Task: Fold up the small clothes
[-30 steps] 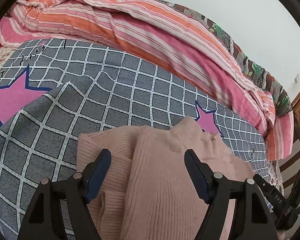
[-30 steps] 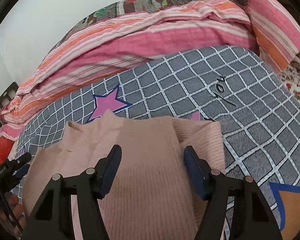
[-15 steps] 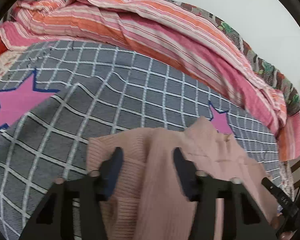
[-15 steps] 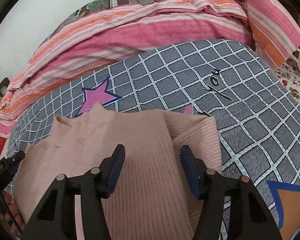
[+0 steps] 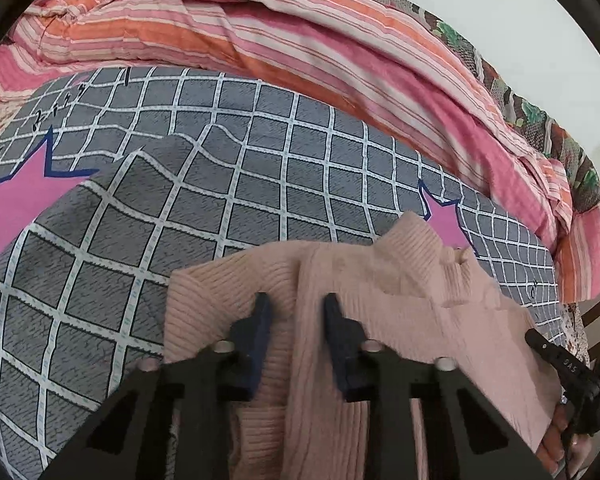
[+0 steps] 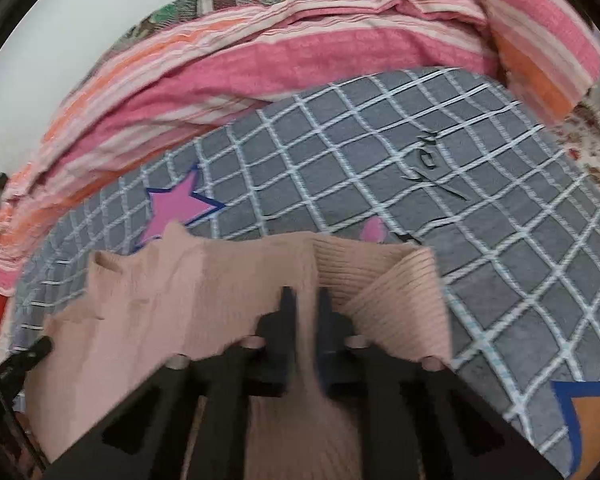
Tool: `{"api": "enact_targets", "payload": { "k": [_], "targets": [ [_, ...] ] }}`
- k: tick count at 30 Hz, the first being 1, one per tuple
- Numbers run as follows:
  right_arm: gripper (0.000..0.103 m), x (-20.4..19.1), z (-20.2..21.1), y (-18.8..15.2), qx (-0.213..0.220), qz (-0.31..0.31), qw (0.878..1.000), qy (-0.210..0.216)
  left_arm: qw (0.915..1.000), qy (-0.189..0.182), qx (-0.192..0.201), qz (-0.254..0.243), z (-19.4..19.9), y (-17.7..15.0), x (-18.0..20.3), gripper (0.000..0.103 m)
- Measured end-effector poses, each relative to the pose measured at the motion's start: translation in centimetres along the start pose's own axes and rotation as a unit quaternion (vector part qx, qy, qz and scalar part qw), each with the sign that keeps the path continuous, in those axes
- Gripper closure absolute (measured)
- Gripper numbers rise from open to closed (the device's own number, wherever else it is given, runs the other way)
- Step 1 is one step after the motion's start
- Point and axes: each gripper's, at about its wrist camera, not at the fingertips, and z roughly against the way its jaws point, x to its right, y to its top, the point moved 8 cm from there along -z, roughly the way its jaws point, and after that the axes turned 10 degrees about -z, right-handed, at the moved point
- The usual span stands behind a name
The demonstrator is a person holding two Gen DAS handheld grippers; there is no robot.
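Both my jaws have just been closing: the left gripper (image 5: 294, 316) and right gripper (image 6: 304, 308) each pinch a ridge of the pink sweater (image 5: 400, 304) at the bed's (image 5: 220, 200) near edge (ready to lift, I'd judge).

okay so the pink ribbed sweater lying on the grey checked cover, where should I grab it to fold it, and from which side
Grip the pink sweater at its near edge, coming down from the near side, one pinch toward each side. It lies flat with sleeves folded in, so its bulk lies ahead. The left gripper and right gripper have just closed on ribbed folds there.
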Motion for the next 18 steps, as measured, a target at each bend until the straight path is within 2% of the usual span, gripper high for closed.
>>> {"api": "enact_targets", "payload": {
  "k": [1,2,6,11,18],
  "targets": [
    [0.096,-0.1,0.2,0.1,0.004,-0.002,1.000,0.009,1.0000,-0.001,0.004,-0.001,0.1,0.1,0.1,0.092],
    [0.097,-0.2,0.5,0.3,0.009,-0.004,1.000,0.021,0.9999,0.000,0.014,-0.002,0.4,0.3,0.1,0.096],
    [0.097,-0.4,1.0,0.7,0.022,-0.005,0.999,0.038,0.9994,0.008,0.032,0.011,1.0,0.8,-0.5,0.096],
    [0.097,0.0,0.2,0.5,0.015,-0.009,1.000,0.018,0.9992,0.023,0.032,0.009,0.7,0.8,-0.5,0.096],
    [0.093,-0.1,-0.4,0.0,0.005,0.012,1.000,-0.011,0.9997,0.014,0.019,0.012,0.3,0.4,-0.5,0.093]
  ]
}}
